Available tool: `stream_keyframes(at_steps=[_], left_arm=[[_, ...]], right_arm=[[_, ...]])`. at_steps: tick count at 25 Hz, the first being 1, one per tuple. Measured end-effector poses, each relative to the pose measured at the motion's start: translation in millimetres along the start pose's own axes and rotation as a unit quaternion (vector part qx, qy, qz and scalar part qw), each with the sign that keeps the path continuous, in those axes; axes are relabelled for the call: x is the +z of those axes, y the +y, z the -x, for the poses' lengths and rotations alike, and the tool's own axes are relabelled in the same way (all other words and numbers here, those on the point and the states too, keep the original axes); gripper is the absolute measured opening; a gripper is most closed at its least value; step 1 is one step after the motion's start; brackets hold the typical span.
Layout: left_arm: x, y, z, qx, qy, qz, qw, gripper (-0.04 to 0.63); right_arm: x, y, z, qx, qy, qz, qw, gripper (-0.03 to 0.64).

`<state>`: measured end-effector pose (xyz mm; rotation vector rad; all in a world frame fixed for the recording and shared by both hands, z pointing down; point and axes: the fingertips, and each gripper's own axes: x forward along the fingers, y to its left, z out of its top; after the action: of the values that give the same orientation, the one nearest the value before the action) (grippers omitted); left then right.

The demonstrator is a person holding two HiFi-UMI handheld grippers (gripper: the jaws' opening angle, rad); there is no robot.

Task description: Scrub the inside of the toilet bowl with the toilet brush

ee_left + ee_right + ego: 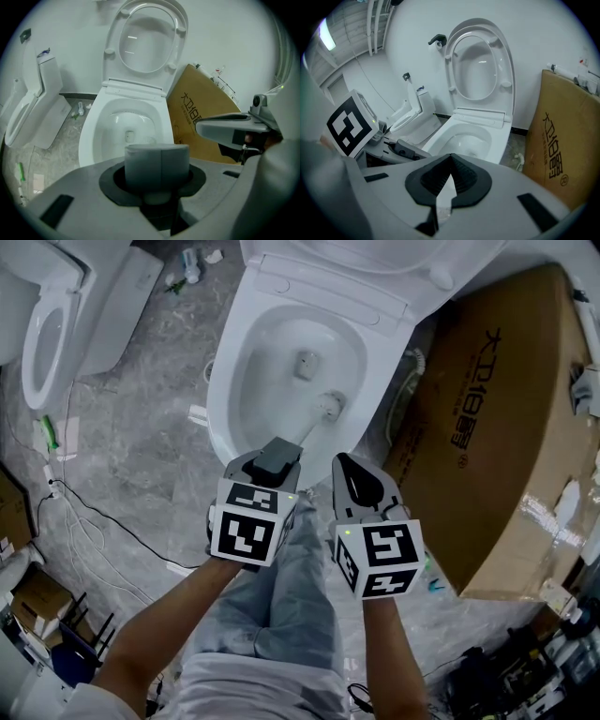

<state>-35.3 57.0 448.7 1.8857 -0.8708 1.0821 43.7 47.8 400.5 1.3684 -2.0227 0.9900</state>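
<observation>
The white toilet bowl (225, 381) stands open, its seat and lid (147, 40) raised against the wall. A toilet brush has its white head (328, 406) low on the bowl's near right wall. Its handle slants back to my left gripper (278, 454), which is shut on the grey handle end (157, 161). In the left gripper view that grey end hides the brush head. My right gripper (352, 470) hovers beside the left one over the bowl's near rim, shut and holding nothing (447, 178). The bowl (459, 133) lies ahead of it.
A large brown cardboard box (497, 427) leans close on the toilet's right. A second white toilet (47, 334) stands to the left on the grey stone floor. White cables (84, 521) trail at lower left. The person's jeans-clad legs (281, 587) are below the grippers.
</observation>
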Motion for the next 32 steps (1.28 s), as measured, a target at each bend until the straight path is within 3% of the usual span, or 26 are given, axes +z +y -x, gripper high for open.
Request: stream_keyframes(at_steps=[17, 32], left_arm=[[58.6, 8.1, -33.8, 0.009, -0.041, 0.026, 0.9988, 0.156], [49.2, 26.6, -41.8, 0.025, -0.038, 0.031, 0.9985, 0.156]], right_arm=[[-2.1, -21.3, -11.7, 0.005, 0.009, -0.007, 1.000, -0.002], [1.0, -16.2, -25.1, 0.016, 0.010, 0.000, 1.000, -0.002]])
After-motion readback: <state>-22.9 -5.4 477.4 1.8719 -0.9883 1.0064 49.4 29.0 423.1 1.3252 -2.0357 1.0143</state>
